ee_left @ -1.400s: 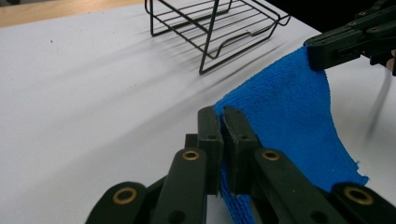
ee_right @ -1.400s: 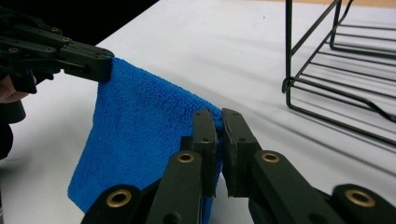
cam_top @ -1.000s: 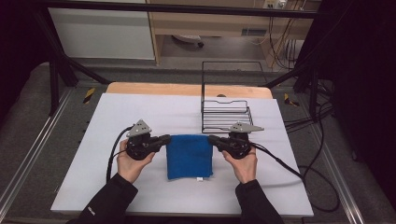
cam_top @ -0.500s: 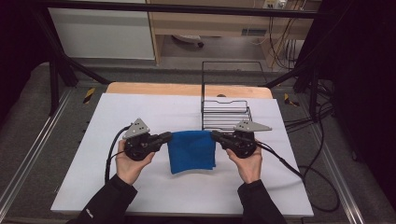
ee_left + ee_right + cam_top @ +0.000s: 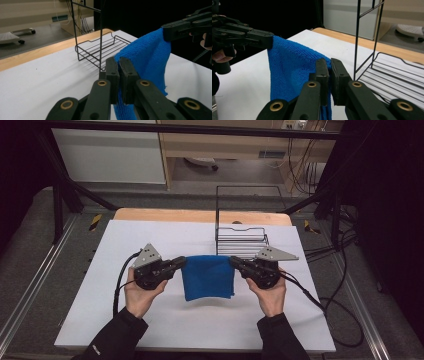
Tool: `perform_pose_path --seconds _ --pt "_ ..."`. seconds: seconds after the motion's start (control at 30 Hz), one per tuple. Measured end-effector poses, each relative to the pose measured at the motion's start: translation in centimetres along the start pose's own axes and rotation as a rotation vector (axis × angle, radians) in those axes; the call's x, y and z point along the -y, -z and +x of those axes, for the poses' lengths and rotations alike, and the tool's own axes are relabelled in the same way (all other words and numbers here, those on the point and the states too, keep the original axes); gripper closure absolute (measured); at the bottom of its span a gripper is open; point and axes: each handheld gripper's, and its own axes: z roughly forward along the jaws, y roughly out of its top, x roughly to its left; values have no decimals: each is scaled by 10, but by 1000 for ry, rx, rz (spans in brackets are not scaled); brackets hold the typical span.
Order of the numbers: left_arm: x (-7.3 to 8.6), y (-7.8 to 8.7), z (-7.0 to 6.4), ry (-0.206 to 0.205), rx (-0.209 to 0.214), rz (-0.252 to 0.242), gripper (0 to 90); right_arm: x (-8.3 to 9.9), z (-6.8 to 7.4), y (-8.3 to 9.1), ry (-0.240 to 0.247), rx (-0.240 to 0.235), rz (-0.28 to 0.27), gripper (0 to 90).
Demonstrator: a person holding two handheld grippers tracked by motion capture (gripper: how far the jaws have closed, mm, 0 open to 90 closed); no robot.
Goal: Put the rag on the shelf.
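- Since a second ago I have lifted the blue terry cloth (image 5: 207,277) off the white table (image 5: 100,315) and carried it nearer the black wire rack (image 5: 241,240); it was lying flat then
- Left gripper (image 5: 181,263) and right gripper (image 5: 234,262) are each clamped on a top corner; the cloth hangs between them, above the table
- I judge this the carry step; next I must move both hands together, keeping the edge taut, toward the rack

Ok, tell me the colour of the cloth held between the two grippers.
The cloth is plain bright blue, with no pattern; the right gripper view shows it best.
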Motion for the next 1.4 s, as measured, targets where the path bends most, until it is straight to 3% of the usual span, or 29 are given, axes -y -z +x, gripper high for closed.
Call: perform_pose_path --seconds 0.6,0.9,1.17,1.4 --pt "-25 -17 -8 -2 37 -93 863 -18 -3 30 43 73 -104 859" --pt "-43 -27 -16 -27 38 -145 863 -27 -6 43 64 113 -155 860" --pt "-54 -34 -22 -65 31 -149 865 -33 -8 53 78 139 -181 861" --pt "-62 -39 -23 -62 24 -170 865 -38 -10 57 91 154 -196 862"
